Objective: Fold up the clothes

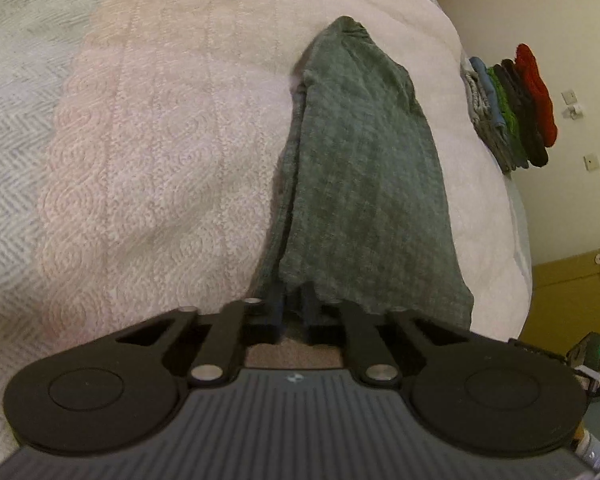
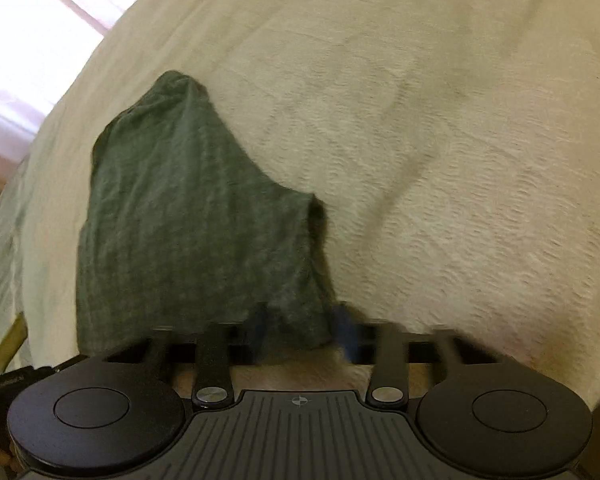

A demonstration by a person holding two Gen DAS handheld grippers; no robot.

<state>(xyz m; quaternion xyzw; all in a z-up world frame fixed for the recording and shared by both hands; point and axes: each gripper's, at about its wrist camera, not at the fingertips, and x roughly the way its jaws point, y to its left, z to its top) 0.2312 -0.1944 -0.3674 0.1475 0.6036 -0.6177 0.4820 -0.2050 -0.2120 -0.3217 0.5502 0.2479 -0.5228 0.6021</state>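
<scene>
Pinched in my left tongs (image 1: 294, 312) and right tongs (image 2: 304, 328), both clamped on its near edge, the green garment (image 1: 356, 184) trails onto the bed (image 1: 160, 140), seemingly mid-fold, needing both corners carried level.

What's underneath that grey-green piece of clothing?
Under the grey-green garment lies the pale textured bedspread, showing all around it. Whatever sits directly beneath the cloth is covered. The left gripper pinches its near edge; the right gripper straddles another edge.
</scene>
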